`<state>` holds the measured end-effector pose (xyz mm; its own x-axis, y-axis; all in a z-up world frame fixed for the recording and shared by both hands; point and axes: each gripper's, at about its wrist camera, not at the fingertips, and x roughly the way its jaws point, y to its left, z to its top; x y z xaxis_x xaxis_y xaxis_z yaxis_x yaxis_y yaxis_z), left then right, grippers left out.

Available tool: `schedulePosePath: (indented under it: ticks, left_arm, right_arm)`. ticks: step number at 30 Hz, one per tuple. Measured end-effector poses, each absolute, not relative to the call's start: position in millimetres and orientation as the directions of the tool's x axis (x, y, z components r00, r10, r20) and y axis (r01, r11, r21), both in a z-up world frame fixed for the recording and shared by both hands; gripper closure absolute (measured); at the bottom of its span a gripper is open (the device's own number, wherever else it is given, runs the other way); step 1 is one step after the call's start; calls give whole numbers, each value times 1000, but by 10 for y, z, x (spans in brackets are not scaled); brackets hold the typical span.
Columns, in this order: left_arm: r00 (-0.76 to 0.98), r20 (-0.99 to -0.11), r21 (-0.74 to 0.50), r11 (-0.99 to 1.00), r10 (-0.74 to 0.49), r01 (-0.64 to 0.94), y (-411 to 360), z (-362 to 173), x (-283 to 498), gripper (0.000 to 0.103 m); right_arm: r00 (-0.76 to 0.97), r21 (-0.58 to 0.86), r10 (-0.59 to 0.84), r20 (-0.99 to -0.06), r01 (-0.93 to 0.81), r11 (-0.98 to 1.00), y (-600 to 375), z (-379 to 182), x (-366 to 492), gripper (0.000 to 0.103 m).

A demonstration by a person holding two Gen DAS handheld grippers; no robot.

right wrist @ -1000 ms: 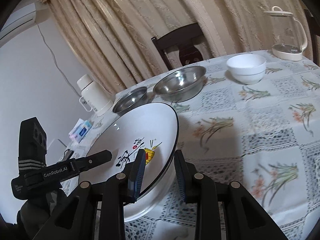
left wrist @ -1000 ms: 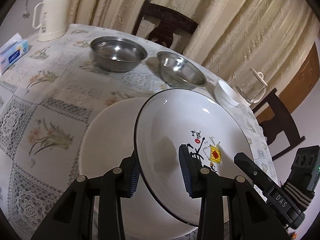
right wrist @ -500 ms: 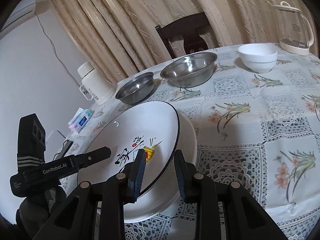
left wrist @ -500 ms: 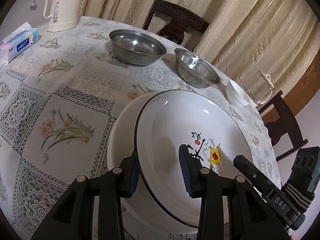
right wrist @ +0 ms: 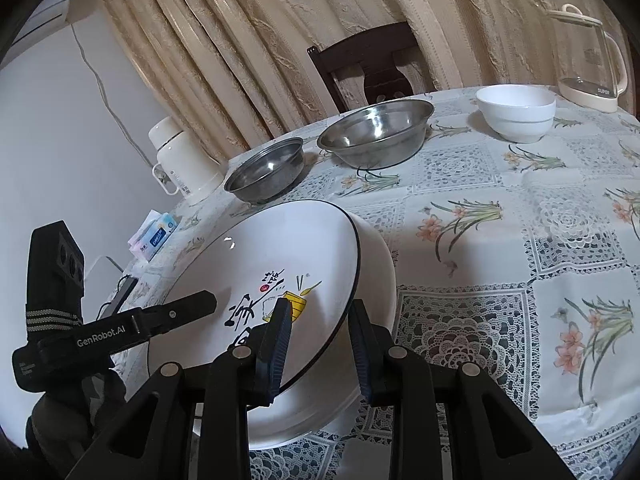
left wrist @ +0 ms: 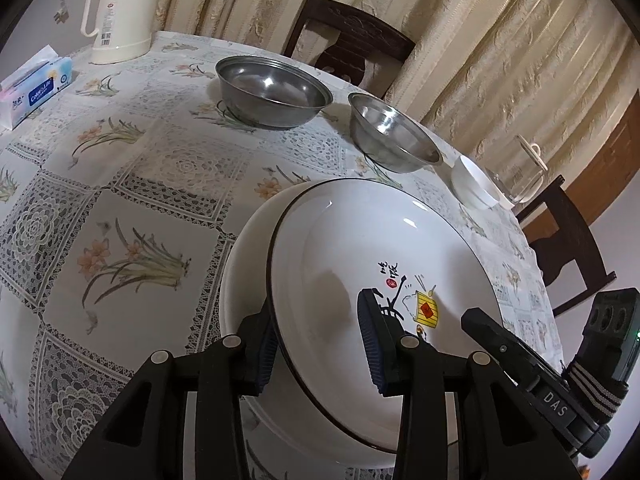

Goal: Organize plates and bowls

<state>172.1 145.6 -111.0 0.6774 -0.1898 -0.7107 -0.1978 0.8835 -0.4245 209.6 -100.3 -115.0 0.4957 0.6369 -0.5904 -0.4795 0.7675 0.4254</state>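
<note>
Fingers of both grippers straddle the painted plate's opposite rims.
Your left gripper and right gripper look clamped, keeping it level over the plain plate, likely for stacking.

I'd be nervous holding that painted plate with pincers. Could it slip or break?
Probably slippery: the painted plate has a glossy glaze, and the left tool and right tool pinch only its thin rim. Likely breakable if dropped, since it looks ceramic. It seems stiff, not bending between two grips.
</note>
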Motion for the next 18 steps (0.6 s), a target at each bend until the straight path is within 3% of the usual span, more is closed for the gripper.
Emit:
schedulePosePath:
  ticks: [14, 18]
  left_arm:
    - [642, -716, -507, 837, -275, -206, 1485, -1098, 1774, 47]
    - [624, -721, -526, 824, -300, -212, 1514, -1093, 1802, 46]
  right_arm:
    - [501, 423, 630, -593, -472, 773, -1012, -1153, 2093, 72]
    - [499, 422, 625, -600, -466, 778, -1020, -1160, 2105, 72]
